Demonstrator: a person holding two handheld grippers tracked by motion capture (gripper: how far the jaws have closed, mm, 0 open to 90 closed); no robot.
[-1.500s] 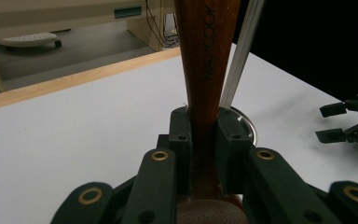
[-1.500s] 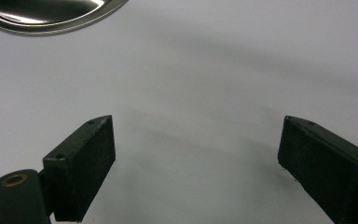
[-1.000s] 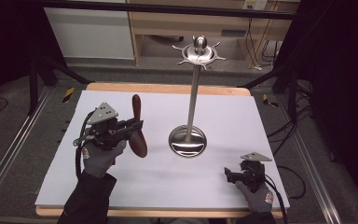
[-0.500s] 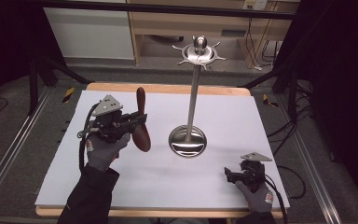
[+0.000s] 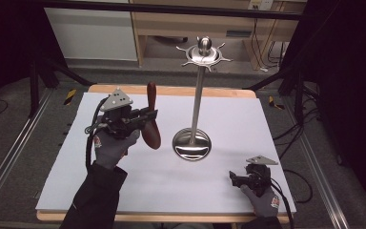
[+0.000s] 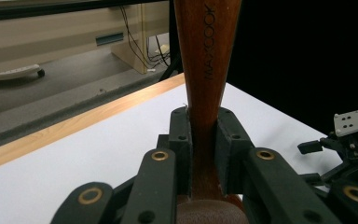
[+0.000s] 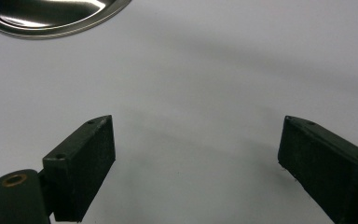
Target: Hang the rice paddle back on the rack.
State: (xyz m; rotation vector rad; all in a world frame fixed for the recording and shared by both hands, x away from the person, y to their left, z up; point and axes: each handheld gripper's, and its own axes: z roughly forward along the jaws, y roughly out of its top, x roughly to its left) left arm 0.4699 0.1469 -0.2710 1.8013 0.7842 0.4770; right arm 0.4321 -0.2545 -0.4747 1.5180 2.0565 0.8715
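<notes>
Two tongs work here, and they have split the job. In the high view the left tongs (image 5: 145,116) hold a wooden spoon (image 5: 151,117) upright above the white bench (image 5: 248,119), bowl down and handle end up, just left of the steel stand (image 5: 198,95). Upright suits hanging it: the stand's hooks sit high at its crown, so I judge the handle end is being readied for them. The right tongs (image 5: 235,179) rest low at the near right of the bench, well apart from the stand, out of the way.

In the left gripper view the jaws are closed on the spoon's narrow neck (image 6: 204,140), pads (image 6: 182,149) on both sides, a firm place to steer from.

In the right gripper view the jaws stand wide apart with nothing between them, bare bench below and the stand's base (image 7: 51,16) beyond.
</notes>
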